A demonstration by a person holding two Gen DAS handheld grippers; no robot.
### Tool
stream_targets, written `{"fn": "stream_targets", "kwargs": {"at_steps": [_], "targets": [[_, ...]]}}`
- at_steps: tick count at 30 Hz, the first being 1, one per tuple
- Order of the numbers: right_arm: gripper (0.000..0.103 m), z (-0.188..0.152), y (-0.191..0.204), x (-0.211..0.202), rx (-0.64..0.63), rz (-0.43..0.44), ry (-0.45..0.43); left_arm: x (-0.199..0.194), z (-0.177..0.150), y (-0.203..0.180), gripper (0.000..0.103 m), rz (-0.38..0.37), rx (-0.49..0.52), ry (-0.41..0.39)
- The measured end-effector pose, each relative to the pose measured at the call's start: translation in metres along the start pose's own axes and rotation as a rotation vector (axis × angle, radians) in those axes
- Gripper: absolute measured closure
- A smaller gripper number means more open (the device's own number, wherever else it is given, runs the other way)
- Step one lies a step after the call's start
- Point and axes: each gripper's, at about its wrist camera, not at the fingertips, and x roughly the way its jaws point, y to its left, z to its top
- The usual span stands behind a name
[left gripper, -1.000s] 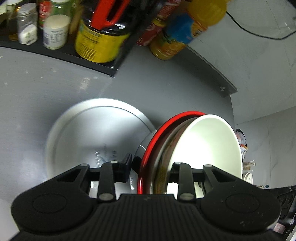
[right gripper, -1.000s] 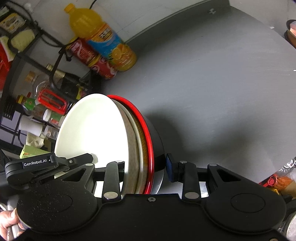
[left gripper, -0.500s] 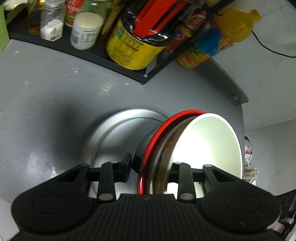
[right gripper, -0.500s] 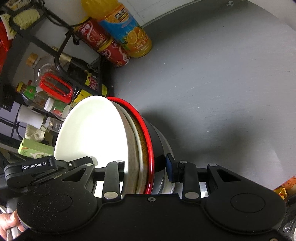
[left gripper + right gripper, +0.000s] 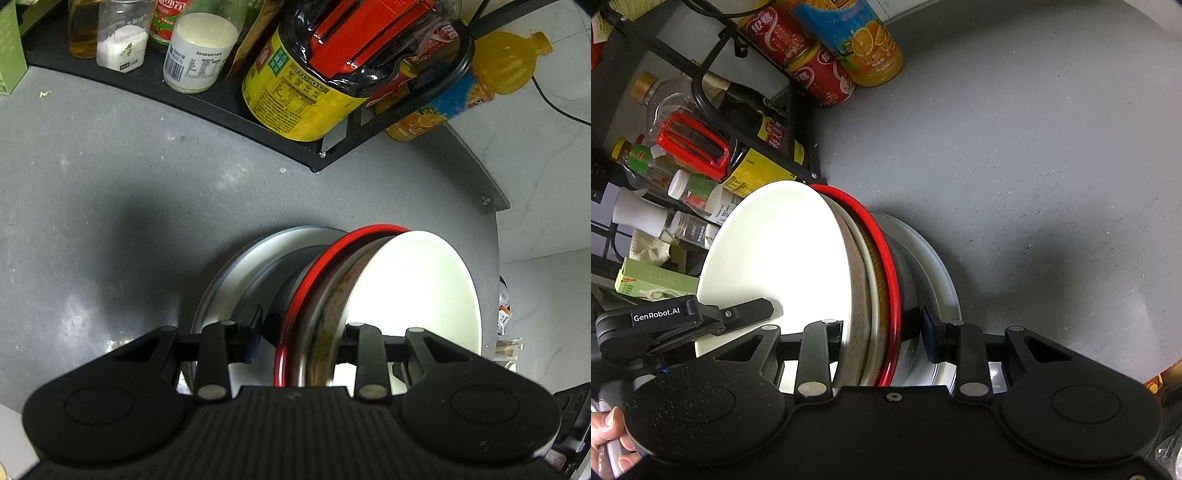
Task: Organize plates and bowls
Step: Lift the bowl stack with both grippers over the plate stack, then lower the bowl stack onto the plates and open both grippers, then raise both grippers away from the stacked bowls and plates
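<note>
Where the two wrist views overlap, one stack of nested bowls (image 5: 413, 295) seen, carried on edge between both claws. Left claw (image 5: 303, 332) partly closed, clamped across the stack's rims: right finger inside the innermost white bowl (image 5: 775, 266), left finger against the dark outer wall behind the red-rimmed bowl (image 5: 314, 273). Right claw (image 5: 882, 332) likewise partly closed, gripping the same stack from the opposite side: left finger inside the white bowl, blue-padded right finger on the outer wall. Between white and red rims, brownish patterned bowl edges noted; count unclear. Stack held low over a silver plate (image 5: 236, 273) on the grey worktop (image 5: 92, 206); contact with the plate possibly made, not confirmed. Black rack (image 5: 229, 122) of bottles and jars nearby. Orange drink bottle (image 5: 868, 48) beside the rack.
</note>
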Motion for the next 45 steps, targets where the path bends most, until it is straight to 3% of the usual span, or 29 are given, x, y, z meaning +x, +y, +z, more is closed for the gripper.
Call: {"fn": "stream_targets", "kwargs": {"at_steps": [15, 21, 27, 32, 37, 45], "targets": [[0.066, -0.007, 0.005, -0.005, 0.028, -0.019, -0.042, -0.005, 0.003, 0.0, 0.07, -0.02, 0.044, 0.003], [0.045, -0.013, 0.011, -0.031, 0.001, -0.035, -0.14, -0.021, 0.002, -0.011, 0.067, 0.009, 0.135, -0.041], [0.04, -0.025, 0.009, -0.049, -0.008, -0.091, -0.191, -0.032, -0.006, -0.019, 0.057, 0.028, 0.193, -0.069], [0.029, -0.038, 0.006, -0.063, -0.007, -0.106, -0.235, -0.043, -0.012, -0.03, 0.053, 0.039, 0.223, -0.099], [0.025, -0.051, 0.004, -0.083, -0.035, -0.139, -0.294, -0.059, -0.027, -0.044, 0.034, 0.056, 0.275, -0.159], [0.023, -0.094, -0.015, -0.133, -0.05, -0.139, -0.4, -0.086, -0.071, -0.051, 0.031, 0.027, 0.336, -0.185]]}}
